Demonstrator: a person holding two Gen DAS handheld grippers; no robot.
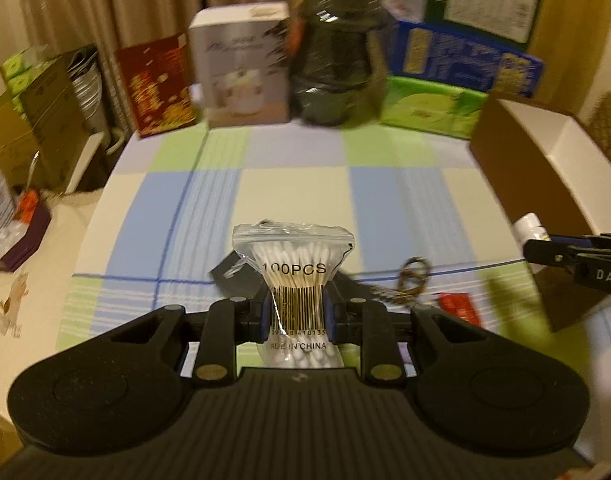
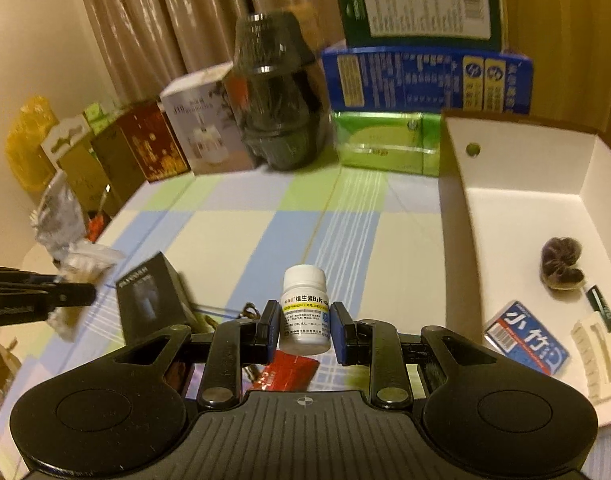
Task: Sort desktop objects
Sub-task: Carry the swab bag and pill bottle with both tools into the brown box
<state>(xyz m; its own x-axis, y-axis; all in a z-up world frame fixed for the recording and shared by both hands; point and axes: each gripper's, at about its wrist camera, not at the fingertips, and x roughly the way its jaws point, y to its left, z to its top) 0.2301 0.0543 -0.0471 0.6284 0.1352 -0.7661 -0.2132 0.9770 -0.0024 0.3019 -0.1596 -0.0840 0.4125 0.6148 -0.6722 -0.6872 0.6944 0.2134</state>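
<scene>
Two items in transit. Left wrist view: my left gripper (image 1: 297, 314) pinches a cotton-swab bag (image 1: 293, 280), left of the white box (image 1: 561, 160). Right wrist view: my right gripper (image 2: 303, 326) clamps a pill bottle (image 2: 305, 308), just left of that box. Next, I judge: carry both over its wall, then release.

Open box (image 2: 517, 208) right of table (image 2: 265, 232); cartons (image 2: 385, 148) behind; card (image 2: 525, 338) inside box.

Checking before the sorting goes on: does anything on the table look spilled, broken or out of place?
Nothing stands out. The left gripper holds a sealed bag of cotton swabs, the right gripper an upright, capped pill bottle. No spill shows on the tablecloth.
</scene>
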